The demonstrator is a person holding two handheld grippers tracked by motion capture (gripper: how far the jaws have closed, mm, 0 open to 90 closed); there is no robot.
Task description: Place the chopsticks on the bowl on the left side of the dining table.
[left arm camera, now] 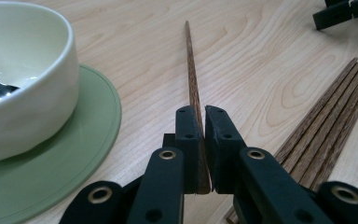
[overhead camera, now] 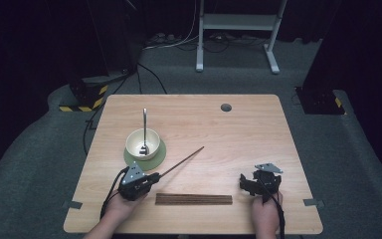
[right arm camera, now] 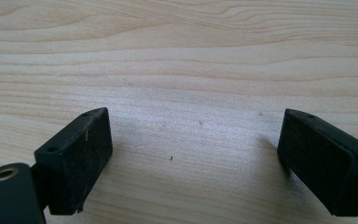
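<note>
Sitting on the table [overhead camera: 258, 124], the bowl [overhead camera: 142, 142] on its green mat is awaiting chopsticks. Remaining chopsticks [overhead camera: 194, 199] are lying bundled. Left gripper [left arm camera: 203, 140] is clamping one chopstick [left arm camera: 192, 74], not yet placed; right gripper [right arm camera: 193, 163] is idling, jaws apart.

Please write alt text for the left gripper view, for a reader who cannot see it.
The left gripper clamps one wooden chopstick, which points away over the wooden table. To its left a white bowl sits on a green coaster; more chopsticks lie to its right.
</note>
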